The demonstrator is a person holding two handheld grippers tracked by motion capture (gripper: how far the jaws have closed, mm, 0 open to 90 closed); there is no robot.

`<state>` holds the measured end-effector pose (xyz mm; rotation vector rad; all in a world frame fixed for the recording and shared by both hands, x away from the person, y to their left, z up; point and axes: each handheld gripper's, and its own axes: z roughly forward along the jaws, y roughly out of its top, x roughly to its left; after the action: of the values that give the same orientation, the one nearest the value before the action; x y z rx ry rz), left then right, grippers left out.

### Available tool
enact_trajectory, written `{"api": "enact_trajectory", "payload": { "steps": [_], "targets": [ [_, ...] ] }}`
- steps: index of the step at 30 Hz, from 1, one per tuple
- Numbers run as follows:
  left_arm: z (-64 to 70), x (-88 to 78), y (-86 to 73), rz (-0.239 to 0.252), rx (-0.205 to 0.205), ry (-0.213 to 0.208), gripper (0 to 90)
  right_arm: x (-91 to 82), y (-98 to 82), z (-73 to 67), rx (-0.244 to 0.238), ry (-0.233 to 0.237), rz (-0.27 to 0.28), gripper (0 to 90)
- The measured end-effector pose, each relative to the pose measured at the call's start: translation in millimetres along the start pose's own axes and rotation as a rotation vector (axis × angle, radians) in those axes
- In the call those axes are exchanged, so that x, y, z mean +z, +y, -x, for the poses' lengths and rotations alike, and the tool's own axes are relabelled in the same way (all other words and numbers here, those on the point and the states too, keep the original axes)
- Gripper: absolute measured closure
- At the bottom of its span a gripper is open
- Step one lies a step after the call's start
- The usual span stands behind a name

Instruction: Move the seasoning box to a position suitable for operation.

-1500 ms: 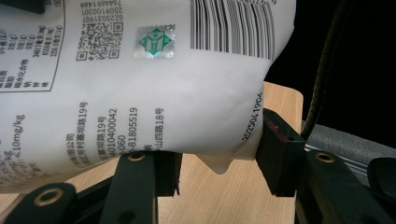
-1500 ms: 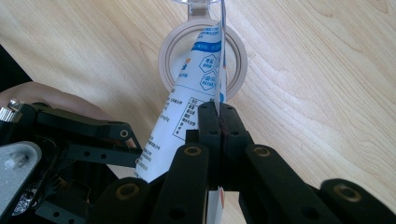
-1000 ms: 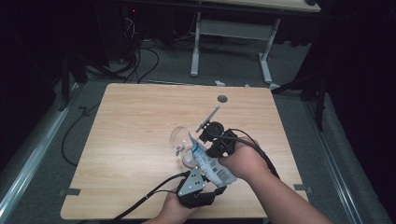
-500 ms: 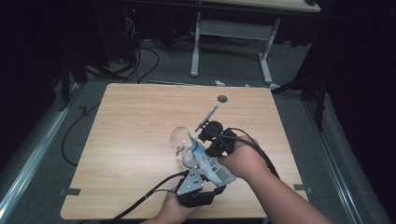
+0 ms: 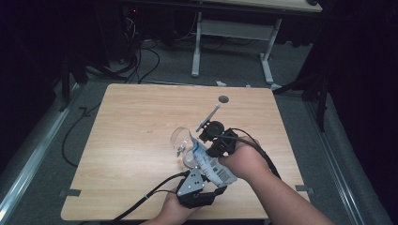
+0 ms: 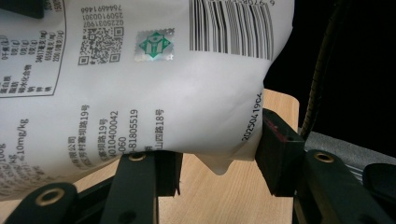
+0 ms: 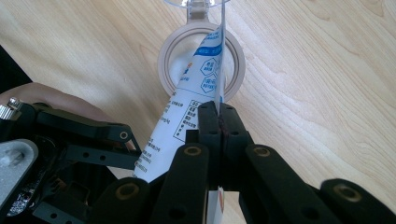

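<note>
A white and blue printed bag point(image 5: 215, 168) is held tilted above a round beige container point(image 5: 187, 160) that stands on the wooden table point(image 5: 131, 131). The container's clear lid point(image 5: 179, 138) is flipped open behind it. My right gripper point(image 7: 218, 109) is shut on the bag's thin upper edge, and the bag point(image 7: 187, 112) points down into the container's mouth point(image 7: 168, 51). My left gripper point(image 6: 215, 158) holds the bag's full lower end point(image 6: 140, 84) between its jaws. In the high view the left gripper point(image 5: 206, 172) is near the table's front edge, and the right gripper point(image 5: 205, 140) is just beyond it.
A small round hole point(image 5: 223, 99) lies in the table top near its far edge. Cables point(image 5: 141, 206) trail off the front edge from the left gripper. Another table's white legs point(image 5: 197, 42) and floor cables point(image 5: 136, 56) are behind.
</note>
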<state>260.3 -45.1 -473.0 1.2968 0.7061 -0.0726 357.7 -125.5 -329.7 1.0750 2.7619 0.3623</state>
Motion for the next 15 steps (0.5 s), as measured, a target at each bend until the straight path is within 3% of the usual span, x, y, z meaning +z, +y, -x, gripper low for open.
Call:
{"api": "enact_trajectory", "payload": {
  "steps": [15],
  "targets": [
    [0.6, -0.1, 1.4, 0.007, -0.008, -0.001, 55.7, 0.5, 2.5, -1.4, -0.003, -0.006, -0.007, 90.0]
  ]
}}
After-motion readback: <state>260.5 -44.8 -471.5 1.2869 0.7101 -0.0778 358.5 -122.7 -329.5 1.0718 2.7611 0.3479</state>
